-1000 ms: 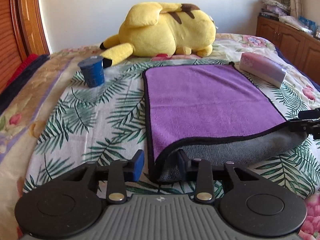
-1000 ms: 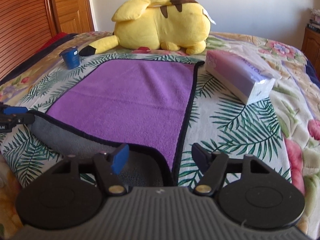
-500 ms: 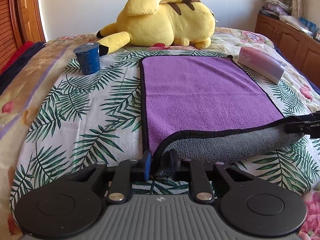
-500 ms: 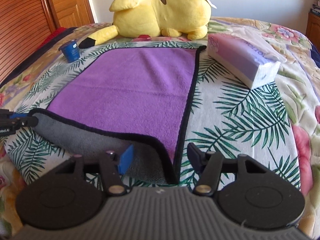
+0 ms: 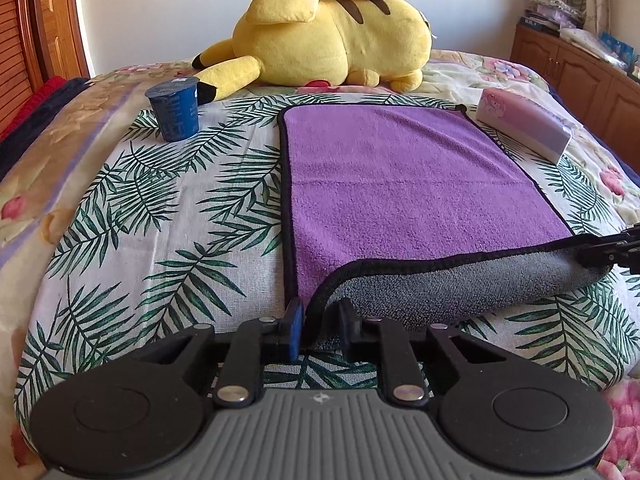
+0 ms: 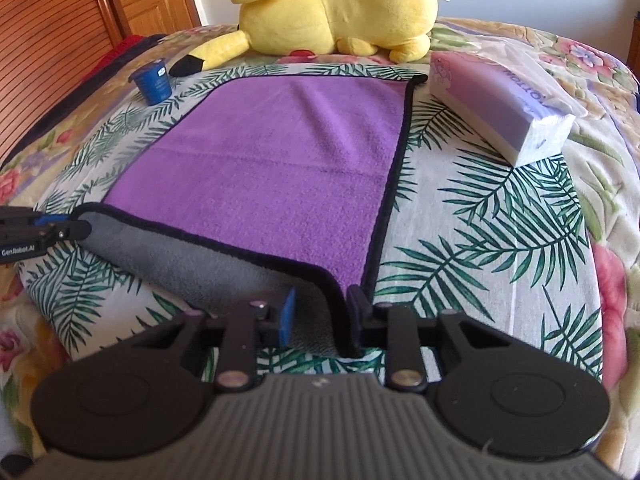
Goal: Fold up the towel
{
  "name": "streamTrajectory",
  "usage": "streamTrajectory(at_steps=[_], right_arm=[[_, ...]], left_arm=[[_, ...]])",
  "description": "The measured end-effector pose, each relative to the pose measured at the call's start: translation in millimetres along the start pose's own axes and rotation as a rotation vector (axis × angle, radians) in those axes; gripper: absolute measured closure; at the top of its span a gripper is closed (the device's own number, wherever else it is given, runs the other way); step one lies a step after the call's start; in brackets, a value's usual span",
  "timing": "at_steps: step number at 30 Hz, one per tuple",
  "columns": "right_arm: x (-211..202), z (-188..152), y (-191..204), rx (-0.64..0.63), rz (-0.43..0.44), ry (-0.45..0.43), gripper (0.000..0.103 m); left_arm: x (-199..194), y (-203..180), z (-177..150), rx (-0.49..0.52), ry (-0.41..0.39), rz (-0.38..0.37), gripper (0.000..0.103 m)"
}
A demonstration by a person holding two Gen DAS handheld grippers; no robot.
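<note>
- 1 towel on the bed — purple fleece top, grey fuzzy underside, black bound edge, roughly rectangular. Lies flat mid-bed w/ the near edge curled up & rolled back so a grey strip shows across the front.
- 2 grippers, both black w/ round disc bases & ribbed grey housing.
- Left gripper: fingers nearly together, pinching the towel's near-left corner; black hem runs up btwn the blue pad and the black one.
- Right gripper: fingers a moderate gap apart, near-right corner sitting btwn them. Right finger touches the hem; blue pad on the other side looks just off the grey cloth. Firm grip or not — can't tell.
- 1 plush toy: yellow, soft, brown stripes on back, black-tipped tail, lying on its side at the far end of the bed.
- 1 blue cup: small, tapered, foil-type lid, upright, left of the towel, near the plush's tail.
- 1 tissue pack: long soft block, pale purple/pink wrap, just beside the towel's far-right corner.
- Bedspread: cotton-looking, green palm-leaf print, floral border.
- Wooden cabinet at far right.
</note>
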State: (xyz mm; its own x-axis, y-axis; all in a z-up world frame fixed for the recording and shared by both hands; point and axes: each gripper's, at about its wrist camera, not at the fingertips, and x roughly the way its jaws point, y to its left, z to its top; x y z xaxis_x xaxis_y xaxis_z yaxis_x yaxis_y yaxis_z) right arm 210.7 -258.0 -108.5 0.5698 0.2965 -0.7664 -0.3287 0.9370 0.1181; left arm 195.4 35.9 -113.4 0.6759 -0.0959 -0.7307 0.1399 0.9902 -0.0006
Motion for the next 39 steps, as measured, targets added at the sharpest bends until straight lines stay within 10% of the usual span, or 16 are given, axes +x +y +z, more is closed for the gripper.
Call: streamTrajectory(at_steps=[10,39], right_arm=[[0,-1,-1,-0.007,0.005,-0.01,0.099],[-29,16,-2,0.006,0.028,-0.245,0.099]], left_arm=[[-5,-3,2,0.011,-0.033,-0.016,0.103],[-44,-5,34,-0.014,-0.201,-0.051,0.103]])
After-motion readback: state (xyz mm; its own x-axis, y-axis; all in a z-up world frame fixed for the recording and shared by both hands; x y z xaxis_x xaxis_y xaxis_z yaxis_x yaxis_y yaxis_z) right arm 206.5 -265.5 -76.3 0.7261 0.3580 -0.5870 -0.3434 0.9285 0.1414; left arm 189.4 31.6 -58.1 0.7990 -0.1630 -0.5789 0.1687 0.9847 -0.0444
